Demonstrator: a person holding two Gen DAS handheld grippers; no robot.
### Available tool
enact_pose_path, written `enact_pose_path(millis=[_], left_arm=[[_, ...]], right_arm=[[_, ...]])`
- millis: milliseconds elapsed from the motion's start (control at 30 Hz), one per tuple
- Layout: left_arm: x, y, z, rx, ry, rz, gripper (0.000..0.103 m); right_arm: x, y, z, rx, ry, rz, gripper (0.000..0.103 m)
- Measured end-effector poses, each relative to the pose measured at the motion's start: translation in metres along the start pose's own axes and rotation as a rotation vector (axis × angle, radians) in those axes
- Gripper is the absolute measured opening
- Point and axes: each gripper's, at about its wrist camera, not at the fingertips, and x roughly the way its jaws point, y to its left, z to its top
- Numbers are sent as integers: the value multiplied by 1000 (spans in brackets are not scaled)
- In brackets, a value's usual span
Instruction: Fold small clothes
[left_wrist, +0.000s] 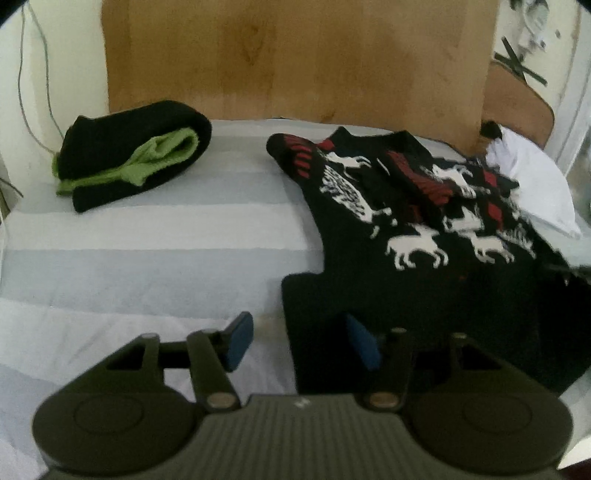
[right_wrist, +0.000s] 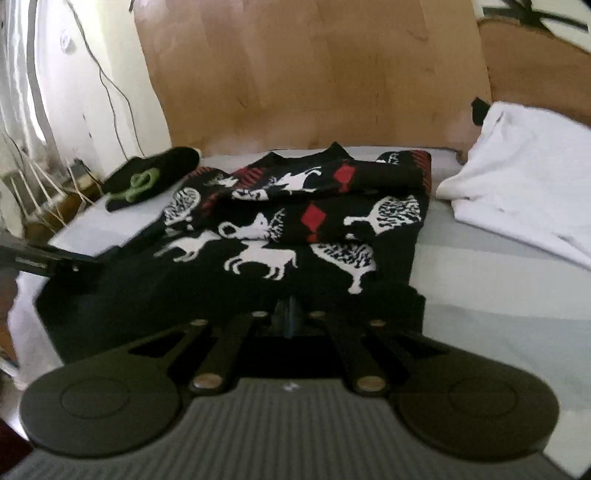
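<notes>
No containers in view; everything lies on the bed with the grey-and-white striped sheet (left_wrist: 155, 229). The landmark is the black knitted sweater with white animal figures and red diamonds (left_wrist: 424, 229), spread flat on the sheet, its upper part and sleeves already doubled over onto the body. The plain black hem faces the cameras. To the sweater's left, near the brown wooden headboard (left_wrist: 295, 62), sits a folded black garment with green knitted trim (left_wrist: 133, 158), apart from the sweater. To the sweater's right lies a white crumpled cloth (right_wrist: 517, 177), just beside the sweater's edge in the left wrist view, with a strip of sheet between them in the right wrist view.

The left tool (left_wrist: 299, 343) hangs tilted down over the sweater's near left hem corner. Its blue pads (left_wrist: 240, 343) stand moderately apart: one over bare sheet, the other over the black hem. The hem's edge lies in the gap between them, no pad pressing it. Nothing held.

The right tool (right_wrist: 290, 314) points down and forward at the sweater's near hem, right of centre. Its jaws are pinched almost together, and black fabric bunches up around the tips. Looks like it is gripping the hem, though the tips are dark and blurred against the cloth. The left tool's black finger shows at the left edge of the right wrist view, by the sweater's left corner.
</notes>
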Motion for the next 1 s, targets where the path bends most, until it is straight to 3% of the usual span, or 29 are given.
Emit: enact_pose_path(millis=[67,100,167,233,300,433,500,633,733,900,967,1000], left_arm=[[-4,4,4,-5,-17,-24,28],[-5,3,7,-2,-24,-25,12],[-3,2,12,14,-25,-4,9],[3,2,17,16,-1,23,14],[2,6,27,7,-10,40,18],[-3,7,70,22,-100,74,45],[8,-2,99,56,-133,61,51],[72,-22,157,115,-101,22,57],[129,-33,188,105,-37,40,63],[187,-49,213,76,37,-64,66],[203,-57,211,106,77,-84,40],[209,-63,207,135,92,-59,26]], right_arm=[[-8,-4,7,8,-4,46,17],[-11,-5,11,8,-4,77,22],[-11,-3,16,-28,10,72,33],[7,-12,21,-87,92,-27,36],[7,-34,34,-25,107,23,33],[4,-56,89,23,-1,64,37],[26,-66,119,40,-12,97,37],[105,-79,162,59,66,103,38],[167,-75,180,17,157,65,50],[232,-80,186,67,303,72,52],[239,-78,183,68,309,67,47],[238,-76,183,49,307,75,19]])
